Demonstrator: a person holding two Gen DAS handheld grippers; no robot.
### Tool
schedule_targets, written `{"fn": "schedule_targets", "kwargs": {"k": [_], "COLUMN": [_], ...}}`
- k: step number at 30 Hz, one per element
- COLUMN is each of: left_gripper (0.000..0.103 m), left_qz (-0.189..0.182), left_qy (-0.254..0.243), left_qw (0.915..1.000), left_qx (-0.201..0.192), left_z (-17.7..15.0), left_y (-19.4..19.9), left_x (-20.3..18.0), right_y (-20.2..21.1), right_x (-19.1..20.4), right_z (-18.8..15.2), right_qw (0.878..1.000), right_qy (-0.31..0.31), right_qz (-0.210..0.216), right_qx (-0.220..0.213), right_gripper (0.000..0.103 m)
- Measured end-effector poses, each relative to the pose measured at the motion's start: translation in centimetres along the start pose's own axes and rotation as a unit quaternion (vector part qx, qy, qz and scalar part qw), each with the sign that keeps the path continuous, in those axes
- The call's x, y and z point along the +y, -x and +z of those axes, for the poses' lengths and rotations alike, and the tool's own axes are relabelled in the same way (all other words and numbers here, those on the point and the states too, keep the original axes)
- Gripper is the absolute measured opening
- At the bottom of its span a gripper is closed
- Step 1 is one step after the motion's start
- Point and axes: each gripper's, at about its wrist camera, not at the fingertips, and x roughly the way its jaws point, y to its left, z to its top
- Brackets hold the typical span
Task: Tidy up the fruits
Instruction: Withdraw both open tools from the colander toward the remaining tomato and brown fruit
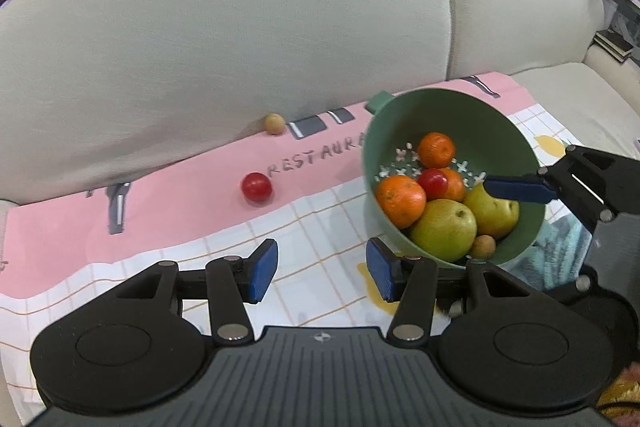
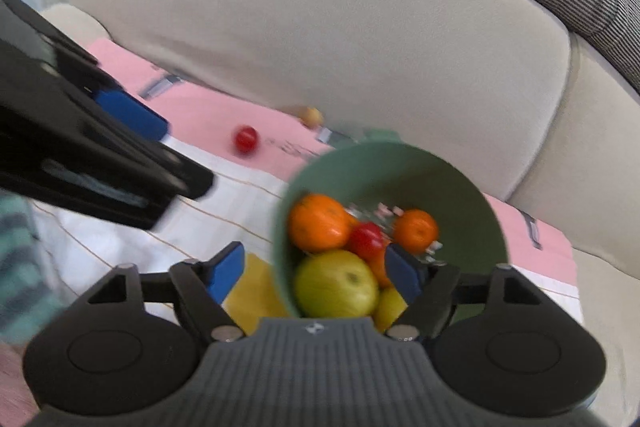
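Fruit is spread over a pink-and-white cloth (image 1: 168, 227) laid on a beige sofa (image 1: 224, 39). Farthest left lies a red tomato (image 1: 257, 187) on the pink band, alone, and just beyond it a small tan fruit (image 1: 274, 123) sits against the sofa's back cushion. Nearer me, the left gripper (image 1: 322, 271) hangs above the checked part of the cloth with its blue pads apart and nothing between them. Its right pad stands just beside the outer wall of a green bowl (image 1: 472, 115), which is tilted with its mouth turned toward the grippers. Inside the bowl are three oranges (image 1: 400, 201), a second small red fruit (image 1: 433, 183) among them, two yellow-green pears (image 1: 444, 230) lower down, and one small brown fruit (image 1: 483, 247) at the bottom rim. On the right, the right gripper (image 2: 316, 273) is spread wide and grips nothing; its left pad is outside the bowl over the cloth, while its right pad reaches in over the fruit.
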Motion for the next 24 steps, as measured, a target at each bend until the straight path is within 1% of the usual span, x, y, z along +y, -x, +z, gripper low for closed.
{"fn": "schedule_targets", "kwargs": {"k": [2, 8, 13, 20, 24], "left_gripper": [0.06, 0.06, 0.06, 0.06, 0.061], "left_qz": [0.004, 0.015, 0.02, 0.02, 0.019], "left_qy": [0.005, 0.009, 0.02, 0.044, 0.053], "left_qw": [1.0, 0.9996, 0.9993, 0.9985, 0.9982], "left_qx": [-0.006, -0.023, -0.025, -0.024, -0.021], "left_z": [-0.1, -0.3, -0.6, -0.9, -0.9], "left_y": [0.3, 0.8, 0.5, -0.2, -0.8], "left_x": [0.6, 1.9, 3.1, 4.9, 5.8], "right_y": [0.2, -0.2, -1.0, -2.4, -3.2], "right_x": [0.8, 2.5, 3.1, 3.1, 3.5], "right_z": [0.5, 1.4, 1.7, 2.1, 2.9], "right_qw": [1.0, 0.999, 0.999, 0.998, 0.999], "right_qy": [-0.003, -0.014, -0.014, -0.02, 0.002], "right_qz": [0.015, 0.043, 0.045, 0.051, 0.048], "right_qx": [-0.007, -0.014, -0.014, 0.004, 0.007], "right_gripper": [0.081, 0.082, 0.082, 0.082, 0.082]}}
